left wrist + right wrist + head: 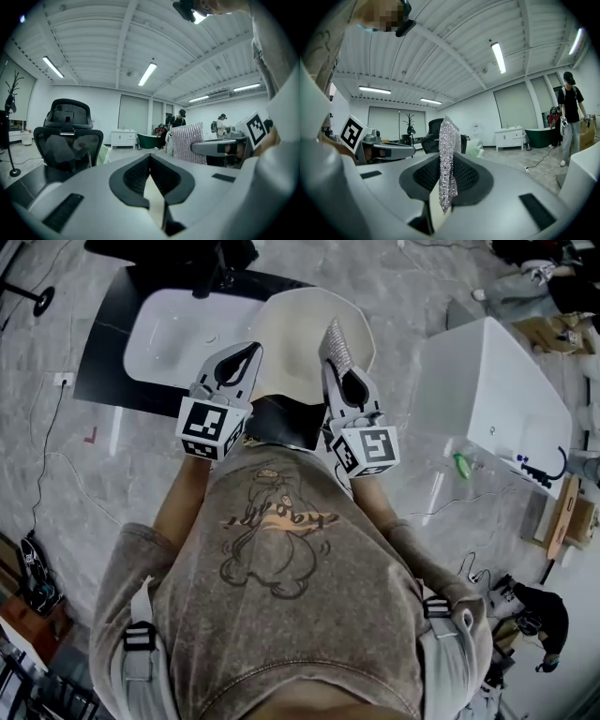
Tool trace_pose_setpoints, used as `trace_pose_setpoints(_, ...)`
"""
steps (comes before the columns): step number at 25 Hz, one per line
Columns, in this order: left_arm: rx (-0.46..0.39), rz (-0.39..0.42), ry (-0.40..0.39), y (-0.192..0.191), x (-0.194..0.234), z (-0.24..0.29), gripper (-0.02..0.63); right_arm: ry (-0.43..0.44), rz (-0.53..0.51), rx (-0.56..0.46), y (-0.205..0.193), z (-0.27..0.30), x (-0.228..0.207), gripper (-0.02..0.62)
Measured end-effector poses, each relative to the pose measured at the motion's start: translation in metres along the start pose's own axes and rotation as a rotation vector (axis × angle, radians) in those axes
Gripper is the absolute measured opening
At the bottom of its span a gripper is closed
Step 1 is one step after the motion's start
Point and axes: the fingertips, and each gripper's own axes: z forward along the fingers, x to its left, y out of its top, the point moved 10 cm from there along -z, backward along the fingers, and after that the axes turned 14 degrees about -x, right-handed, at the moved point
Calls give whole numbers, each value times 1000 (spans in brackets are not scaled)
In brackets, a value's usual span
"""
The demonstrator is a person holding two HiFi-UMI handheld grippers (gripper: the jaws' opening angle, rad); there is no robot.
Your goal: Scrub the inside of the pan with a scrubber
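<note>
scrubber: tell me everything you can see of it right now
The scrubber is a thin, flat, roughly rectangular pad of silvery, glittering mesh-like material. It stands upright on edge, clamped between the closed jaws of the right gripper. Its top sticks out past the fingertips and a lower corner hangs loose. Only the jaw pads touch it. In the head view it is held in the air over the cream pan.

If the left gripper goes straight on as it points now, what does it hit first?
Nothing near, it seems: ahead of the shut left gripper the room lies open up to a green tub by the far wall.
</note>
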Motion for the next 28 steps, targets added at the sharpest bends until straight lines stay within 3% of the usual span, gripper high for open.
trace_pose_setpoints(14, -9, 11, 5, -1, -3, -1, 17, -10, -19, 16, -4, 2, 1, 75)
trace_pose_setpoints(28, -20, -27, -15, -7, -9, -1, 17, -20, 20, 37, -7, 2, -6, 75)
